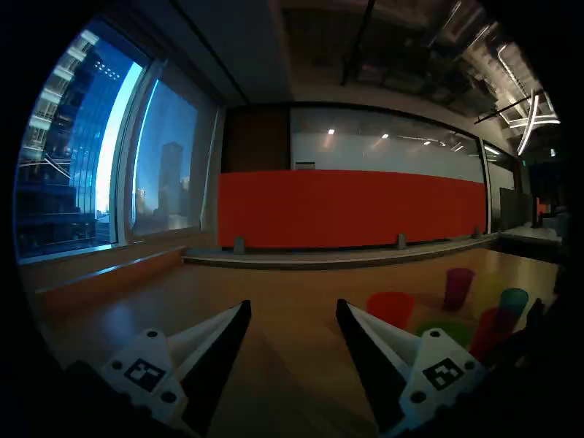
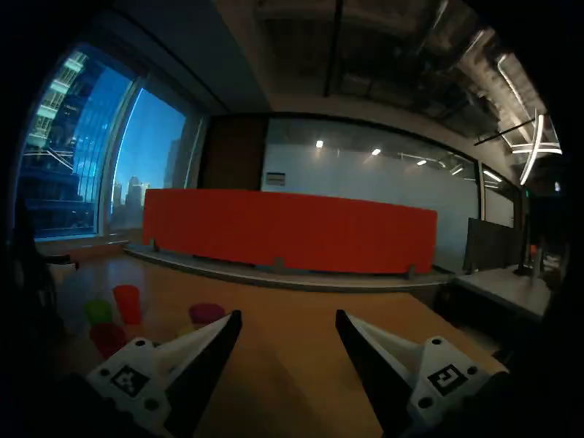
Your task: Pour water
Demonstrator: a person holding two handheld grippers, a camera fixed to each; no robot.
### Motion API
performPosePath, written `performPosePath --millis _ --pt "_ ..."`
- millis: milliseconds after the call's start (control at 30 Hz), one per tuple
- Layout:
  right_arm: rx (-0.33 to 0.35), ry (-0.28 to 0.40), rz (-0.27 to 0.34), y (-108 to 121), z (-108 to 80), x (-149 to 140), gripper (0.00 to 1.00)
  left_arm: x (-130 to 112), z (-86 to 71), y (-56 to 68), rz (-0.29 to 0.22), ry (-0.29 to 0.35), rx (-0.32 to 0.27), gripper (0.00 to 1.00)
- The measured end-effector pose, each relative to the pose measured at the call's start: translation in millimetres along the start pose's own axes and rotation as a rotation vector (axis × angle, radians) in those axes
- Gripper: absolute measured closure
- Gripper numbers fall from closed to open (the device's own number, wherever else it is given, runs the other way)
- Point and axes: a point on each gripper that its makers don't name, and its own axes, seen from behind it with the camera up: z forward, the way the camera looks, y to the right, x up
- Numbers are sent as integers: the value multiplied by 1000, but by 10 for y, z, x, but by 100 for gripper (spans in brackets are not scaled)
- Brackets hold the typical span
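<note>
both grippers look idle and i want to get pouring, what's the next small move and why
Probably swing the left gripper to its right, toward the orange cup. Its fingers stand open and hold nothing, and that cup sits just past the right-hand finger in the left gripper view, nearest of the cups there.

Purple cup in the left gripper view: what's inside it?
The purple cup stands upright on the wooden table, seen from the side. Only its outer wall shows; the wall hides the interior, so whether it holds water cannot be told.
</note>
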Motion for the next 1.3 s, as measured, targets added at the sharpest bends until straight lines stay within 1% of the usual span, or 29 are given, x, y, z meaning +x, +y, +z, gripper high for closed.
performPosePath --millis 100,300,500,600,800,1100,1300 --pt "-19 11 19 62 66 -33 1 1 -2 0 0 0 0 14" --pt "-85 40 82 235 183 -119 1 -2 -2 -3 0 0 0 14" --pt "-76 44 161 240 277 -230 1 -5 -2 -2 0 0 0 14" --pt "-85 43 185 270 334 -249 1 -4 -2 1 0 0 0 14" --pt "-97 44 183 287 385 -290 1 -7 0 0 0 0 0 14" --pt "-77 26 135 127 385 -433 1 -7 3 -9 0 0 0 14" --pt "-82 17 115 120 394 -499 1 -6 8 -12 0 1 0 14"
